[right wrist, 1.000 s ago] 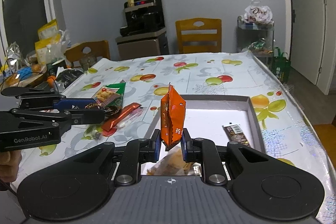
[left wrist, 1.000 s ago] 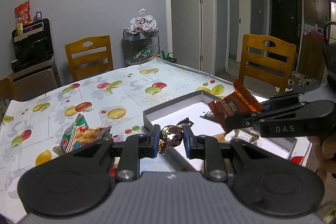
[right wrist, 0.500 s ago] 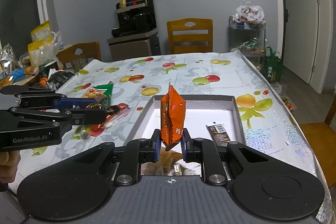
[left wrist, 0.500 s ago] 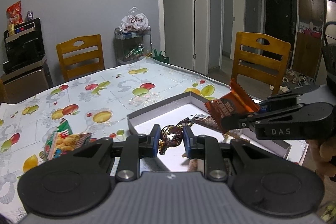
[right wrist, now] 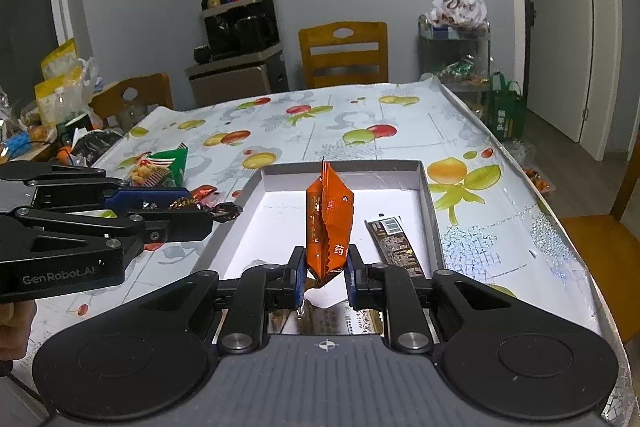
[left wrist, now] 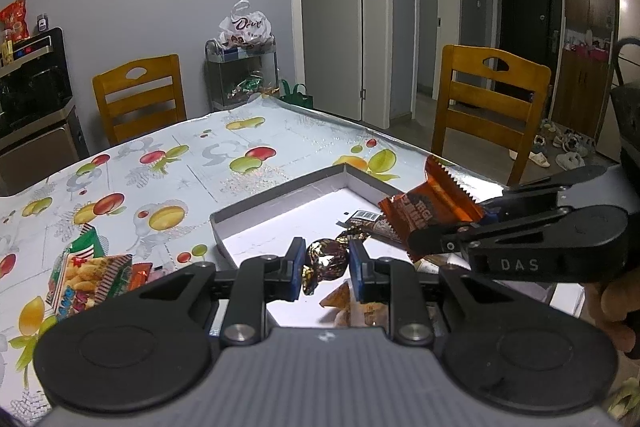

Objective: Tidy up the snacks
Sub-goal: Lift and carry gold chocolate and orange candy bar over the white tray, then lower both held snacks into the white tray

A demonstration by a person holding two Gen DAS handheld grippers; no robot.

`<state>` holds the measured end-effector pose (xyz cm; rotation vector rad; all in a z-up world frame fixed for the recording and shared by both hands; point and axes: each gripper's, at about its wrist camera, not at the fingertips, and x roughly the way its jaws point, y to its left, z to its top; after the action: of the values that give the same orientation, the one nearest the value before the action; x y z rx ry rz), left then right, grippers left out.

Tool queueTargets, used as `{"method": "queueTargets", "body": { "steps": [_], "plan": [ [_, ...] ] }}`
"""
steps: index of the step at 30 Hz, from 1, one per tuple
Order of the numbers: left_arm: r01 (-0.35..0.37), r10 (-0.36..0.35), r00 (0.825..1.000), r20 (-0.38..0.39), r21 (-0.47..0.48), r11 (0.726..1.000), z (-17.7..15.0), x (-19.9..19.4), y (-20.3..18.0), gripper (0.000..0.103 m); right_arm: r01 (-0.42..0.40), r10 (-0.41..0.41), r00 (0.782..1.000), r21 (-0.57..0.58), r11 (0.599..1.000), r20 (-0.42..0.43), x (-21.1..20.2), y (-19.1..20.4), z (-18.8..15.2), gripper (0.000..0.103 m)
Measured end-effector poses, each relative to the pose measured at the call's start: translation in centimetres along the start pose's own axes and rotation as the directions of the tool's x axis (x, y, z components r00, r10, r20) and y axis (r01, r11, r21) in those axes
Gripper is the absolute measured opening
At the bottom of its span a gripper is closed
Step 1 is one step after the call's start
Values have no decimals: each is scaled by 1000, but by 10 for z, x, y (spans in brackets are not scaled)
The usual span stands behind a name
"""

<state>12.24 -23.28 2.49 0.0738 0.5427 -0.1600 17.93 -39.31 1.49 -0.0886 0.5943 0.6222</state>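
My left gripper point(left wrist: 325, 264) is shut on a brown foil candy point(left wrist: 326, 259), held over the near left edge of the grey box point(left wrist: 276, 197); it also shows in the right wrist view point(right wrist: 188, 213). My right gripper point(right wrist: 326, 269) is shut on an orange snack packet point(right wrist: 329, 217), upright above the box point(right wrist: 340, 165); the packet shows in the left wrist view point(left wrist: 430, 207). A dark chocolate bar point(right wrist: 396, 243) lies in the box at the right.
A green snack bag point(left wrist: 86, 271) and a red wrapper point(right wrist: 202, 191) lie on the fruit-pattern tablecloth left of the box. Other packets lie in the box's near end point(left wrist: 340, 297). Wooden chairs point(left wrist: 486, 107) stand around the table.
Both grippers have moved nearer the box with their snacks still held; the left one has shifted right, its candy now over the box's left edge.
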Motion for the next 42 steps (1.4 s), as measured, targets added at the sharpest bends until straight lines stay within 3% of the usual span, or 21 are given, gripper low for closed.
{"method": "queueTargets", "body": {
  "steps": [42],
  "plan": [
    [-3,3,999,-48,-8,1000,-3,53,-4,20,0,1,999,31,1000,-35,24,-16,-8,22]
  ]
}}
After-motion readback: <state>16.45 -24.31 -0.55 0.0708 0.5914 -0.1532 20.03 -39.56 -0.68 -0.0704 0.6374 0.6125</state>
